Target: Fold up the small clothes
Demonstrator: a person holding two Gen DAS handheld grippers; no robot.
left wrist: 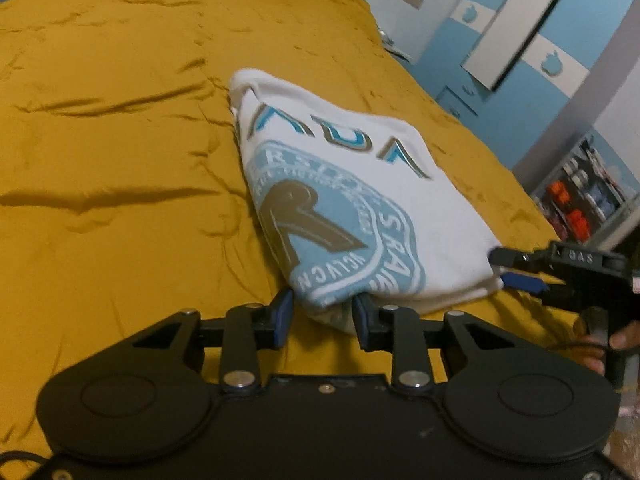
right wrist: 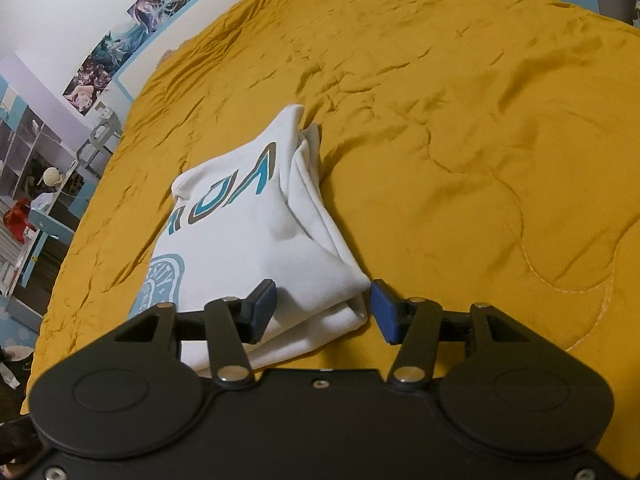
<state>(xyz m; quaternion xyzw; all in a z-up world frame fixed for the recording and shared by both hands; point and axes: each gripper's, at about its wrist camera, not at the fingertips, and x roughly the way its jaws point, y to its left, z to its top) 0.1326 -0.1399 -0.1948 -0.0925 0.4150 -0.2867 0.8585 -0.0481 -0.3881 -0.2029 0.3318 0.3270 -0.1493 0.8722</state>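
A small white shirt (left wrist: 360,208) with a blue and brown print lies folded in a thick bundle on the mustard-yellow bedspread (left wrist: 120,160). My left gripper (left wrist: 322,314) is open, its blue-padded fingers on either side of the bundle's near corner. My right gripper (right wrist: 324,308) is open too, its fingers straddling the other near corner of the shirt (right wrist: 256,232). The right gripper also shows in the left wrist view (left wrist: 508,270), at the shirt's right corner.
The bedspread (right wrist: 460,140) is wrinkled and spreads wide around the shirt. Blue and white cabinets (left wrist: 540,40) and a shelf with items (left wrist: 580,200) stand beyond the bed's right edge. Posters (right wrist: 120,48) and shelves (right wrist: 36,184) line the wall on the other side.
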